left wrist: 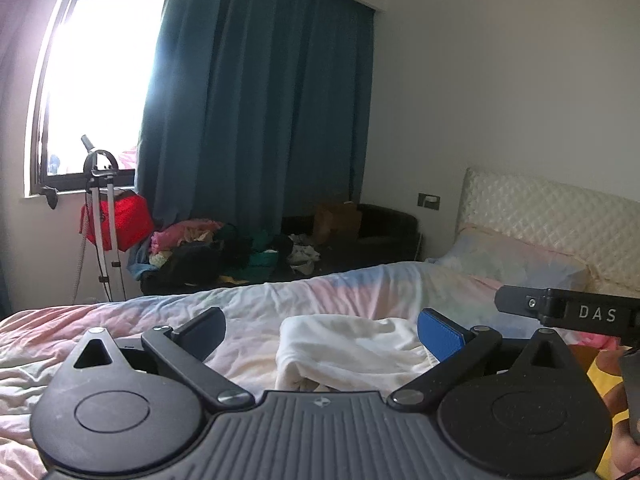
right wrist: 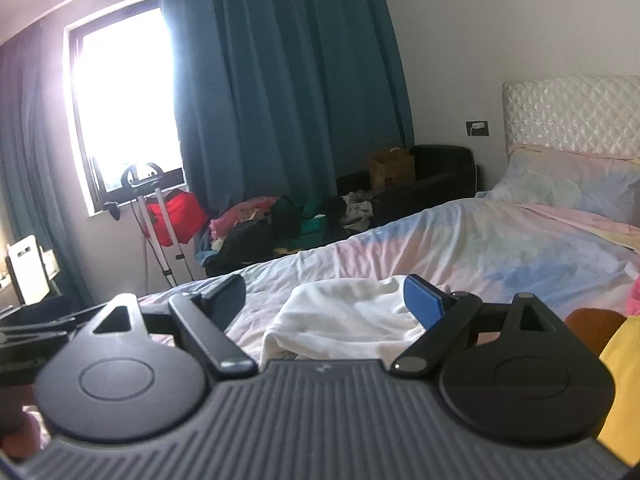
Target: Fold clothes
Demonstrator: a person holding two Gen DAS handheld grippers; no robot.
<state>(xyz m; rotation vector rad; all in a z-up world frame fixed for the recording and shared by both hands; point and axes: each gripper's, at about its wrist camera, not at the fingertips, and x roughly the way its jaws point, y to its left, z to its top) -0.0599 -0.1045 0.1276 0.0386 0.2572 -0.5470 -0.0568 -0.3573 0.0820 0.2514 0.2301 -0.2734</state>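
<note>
A white garment (left wrist: pixel 352 348) lies crumpled on the pastel bedspread (left wrist: pixel 360 292), just ahead of both grippers. It also shows in the right wrist view (right wrist: pixel 348 316). My left gripper (left wrist: pixel 322 334) is open and empty, its fingers spread on either side of the garment and held a little above the bed. My right gripper (right wrist: pixel 324 300) is open and empty too, just short of the garment. Part of the right gripper's body marked DAS (left wrist: pixel 580 312) shows at the right of the left wrist view. The garment's near edge is hidden behind the gripper bodies.
A pillow (right wrist: pixel 568 188) and quilted headboard (right wrist: pixel 572 112) are at the right. A heap of clothes (left wrist: pixel 208 248), a red bag (left wrist: pixel 120 220), a tripod (left wrist: pixel 102 216) and a dark sofa (right wrist: pixel 432 184) stand beyond the bed under the blue curtain (left wrist: pixel 260 112). Yellow cloth (right wrist: pixel 624 364) is at the right edge.
</note>
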